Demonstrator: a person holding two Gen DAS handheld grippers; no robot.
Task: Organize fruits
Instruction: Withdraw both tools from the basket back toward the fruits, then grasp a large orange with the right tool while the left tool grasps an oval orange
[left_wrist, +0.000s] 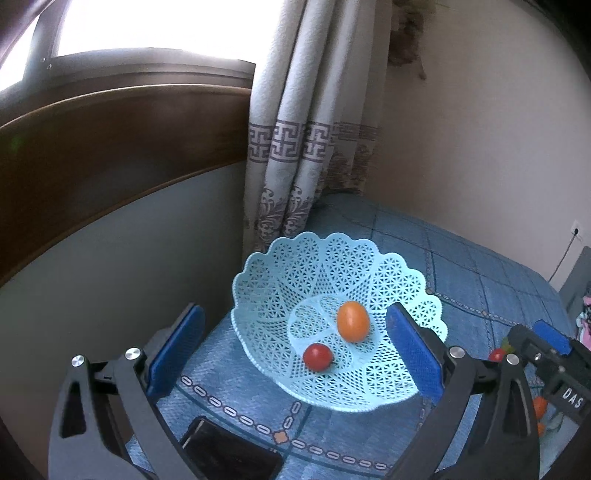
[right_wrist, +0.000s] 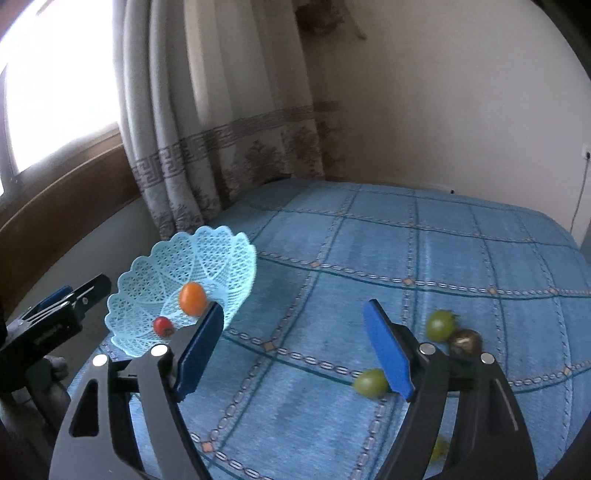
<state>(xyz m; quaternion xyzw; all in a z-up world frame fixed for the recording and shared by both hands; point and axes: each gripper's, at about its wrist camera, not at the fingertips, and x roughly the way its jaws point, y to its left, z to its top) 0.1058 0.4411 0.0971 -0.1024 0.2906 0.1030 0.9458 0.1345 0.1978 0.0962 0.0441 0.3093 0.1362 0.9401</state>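
L wrist view: left gripper (left_wrist: 291, 350) nearest, blue fingers (left_wrist: 177, 350) spread wide, nothing held, hovering over light-blue lattice basket (left_wrist: 295, 273) on the blue patterned bed cover (left_wrist: 480, 266). Orange fruit (left_wrist: 352, 320) and red tomato (left_wrist: 317, 356) lie inside, near each other but apart. Dark phone-like slab (left_wrist: 229, 450) sits below the basket.

R wrist view: right gripper (right_wrist: 291, 350) also wide open, empty. Two green fruits (right_wrist: 439, 325) (right_wrist: 369, 382) + a dark brownish one (right_wrist: 464, 341) lie on the cover by the right finger, well apart from the basket (right_wrist: 207, 251).
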